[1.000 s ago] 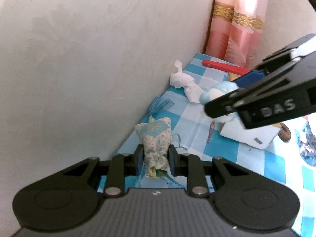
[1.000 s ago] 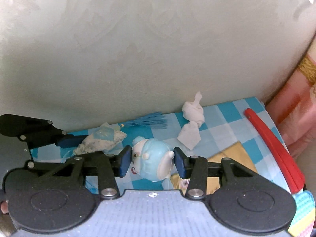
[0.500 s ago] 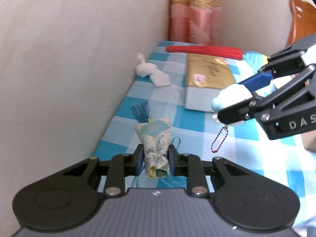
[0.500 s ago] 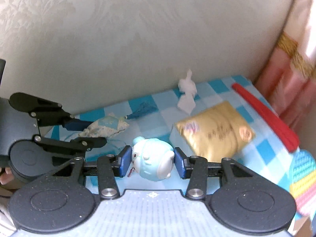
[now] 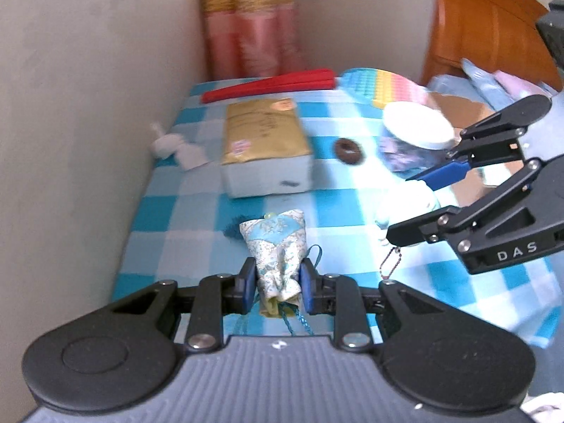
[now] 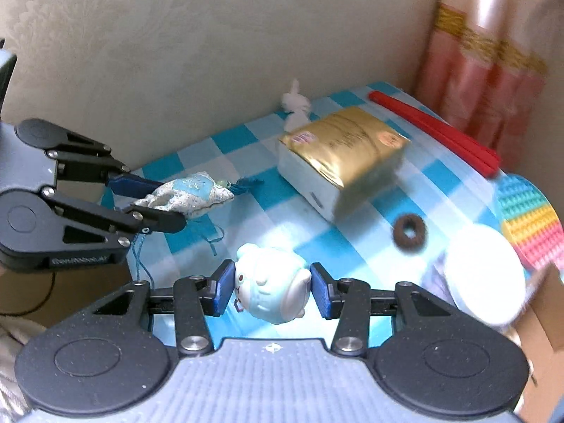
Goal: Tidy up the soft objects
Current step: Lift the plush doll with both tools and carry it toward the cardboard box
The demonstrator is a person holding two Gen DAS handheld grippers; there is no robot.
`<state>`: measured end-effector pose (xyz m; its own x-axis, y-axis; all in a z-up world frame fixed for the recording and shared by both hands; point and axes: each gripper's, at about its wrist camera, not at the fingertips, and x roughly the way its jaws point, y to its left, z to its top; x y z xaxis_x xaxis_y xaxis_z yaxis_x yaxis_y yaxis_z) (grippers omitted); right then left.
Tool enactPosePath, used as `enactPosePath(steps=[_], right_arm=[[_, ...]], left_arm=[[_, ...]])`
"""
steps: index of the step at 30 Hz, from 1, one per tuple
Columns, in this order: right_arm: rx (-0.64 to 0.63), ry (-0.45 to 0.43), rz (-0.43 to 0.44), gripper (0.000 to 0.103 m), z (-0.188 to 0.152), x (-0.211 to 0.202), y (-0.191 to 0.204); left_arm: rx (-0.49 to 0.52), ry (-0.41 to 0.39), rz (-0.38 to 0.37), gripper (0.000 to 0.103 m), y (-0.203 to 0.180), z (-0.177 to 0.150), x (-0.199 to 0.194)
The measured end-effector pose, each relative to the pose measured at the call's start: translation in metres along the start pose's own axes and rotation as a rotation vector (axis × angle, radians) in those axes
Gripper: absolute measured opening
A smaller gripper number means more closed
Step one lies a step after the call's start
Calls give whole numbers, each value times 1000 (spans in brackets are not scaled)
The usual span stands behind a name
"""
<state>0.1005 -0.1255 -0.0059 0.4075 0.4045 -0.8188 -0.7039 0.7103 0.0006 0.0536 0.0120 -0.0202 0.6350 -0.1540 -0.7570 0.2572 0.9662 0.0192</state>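
My left gripper [image 5: 276, 285] is shut on a small blue and cream fabric sachet [image 5: 276, 246] with a teal tassel, held above the blue checked tablecloth [image 5: 197, 218]. It also shows in the right wrist view [image 6: 187, 194], pinched in the left gripper [image 6: 155, 201]. My right gripper [image 6: 272, 290] is shut on a light blue plush toy [image 6: 269, 282] with a small bead chain. In the left wrist view the right gripper [image 5: 423, 204] is at the right, the toy [image 5: 405, 208] pale and blurred between its fingers.
On the table lie a gold-topped tissue pack [image 5: 266, 148], a crumpled white tissue [image 5: 172, 144], a red folded fan [image 5: 268, 84], a brown hair ring [image 5: 349, 148], a white-lidded jar [image 5: 416, 134] and a rainbow pop mat [image 5: 384, 84]. A wall runs along the left. A cardboard box edge [image 6: 543, 317] is at the right.
Both grippers have pulled back from the wall corner and swung right with their objects still held. More of the table, the jar and the pop mat have come into view.
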Motion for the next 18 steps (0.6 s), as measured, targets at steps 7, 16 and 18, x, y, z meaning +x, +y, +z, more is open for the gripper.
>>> enactPosePath(steps=[7,16,18], right_arm=[[109,-46,-82,51,-34,-50,-36],[239,-100,-239,51,-73,-109,-95],[260,-105,-271,51,-80,-119,-107]], left_arm=[[139,-24,-78,24,-44,29,-12],[231,-62,-179,24,-91,80,-12],[256,-81,-185,24,-102,91,-14]])
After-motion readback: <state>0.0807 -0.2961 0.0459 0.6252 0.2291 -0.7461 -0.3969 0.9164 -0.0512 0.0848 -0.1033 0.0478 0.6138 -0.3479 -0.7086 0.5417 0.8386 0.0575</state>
